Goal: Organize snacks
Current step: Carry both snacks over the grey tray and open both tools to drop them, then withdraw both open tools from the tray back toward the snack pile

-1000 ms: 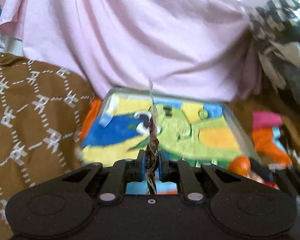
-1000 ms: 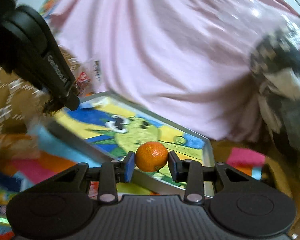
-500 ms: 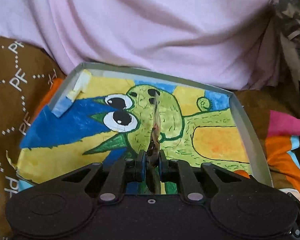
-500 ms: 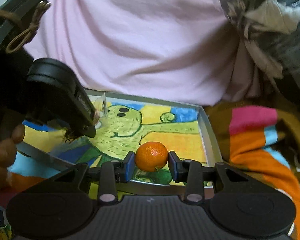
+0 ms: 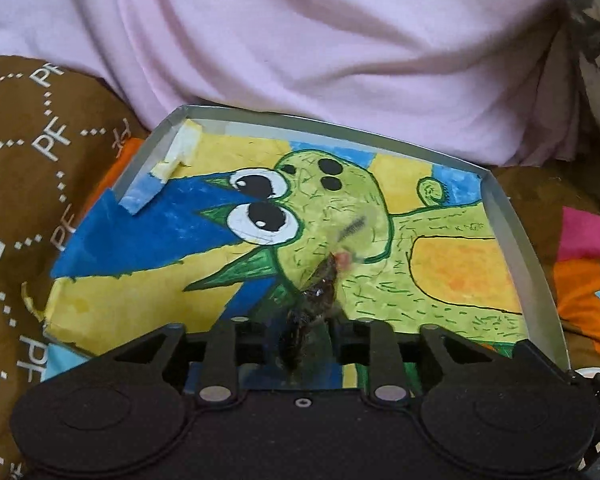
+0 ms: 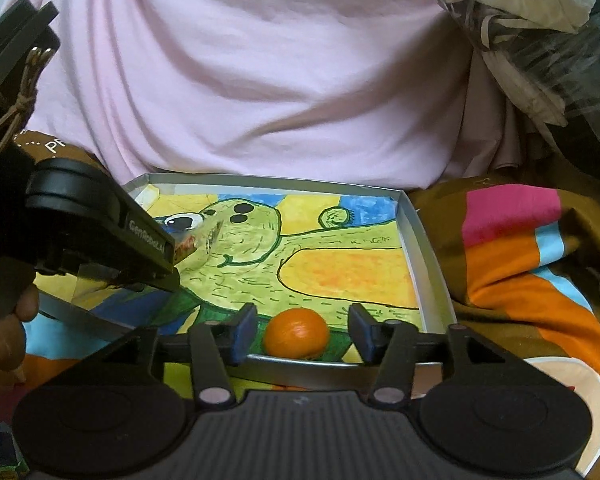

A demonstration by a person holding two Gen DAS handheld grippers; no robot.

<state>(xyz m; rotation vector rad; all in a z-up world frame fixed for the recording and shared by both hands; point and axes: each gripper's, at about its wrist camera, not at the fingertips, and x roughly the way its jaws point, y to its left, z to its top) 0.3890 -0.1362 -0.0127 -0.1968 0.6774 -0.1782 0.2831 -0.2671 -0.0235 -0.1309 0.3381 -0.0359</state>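
Observation:
A shallow grey tray (image 5: 512, 232) lined with a green cartoon drawing lies on the bedding; it also shows in the right wrist view (image 6: 424, 248). My left gripper (image 5: 304, 332) stands open over the tray's near side, and a clear snack packet (image 5: 316, 300) with dark contents drops blurred from between its fingers. The packet shows beside the left gripper in the right wrist view (image 6: 204, 240). My right gripper (image 6: 302, 332) is open over the tray's near edge. A small orange (image 6: 296, 332) sits in the tray between its spread fingers, touching neither.
A pink cloth (image 5: 300, 48) bunches up behind the tray. A brown patterned blanket (image 5: 28, 184) lies at the left and a striped orange-pink blanket (image 6: 520, 264) at the right. A dark plastic bag (image 6: 540, 40) hangs at the upper right.
Both grippers opened. The right one let the orange go into the tray. The left one released the snack packet, which is falling toward the tray. Both moved slightly closer over the tray.

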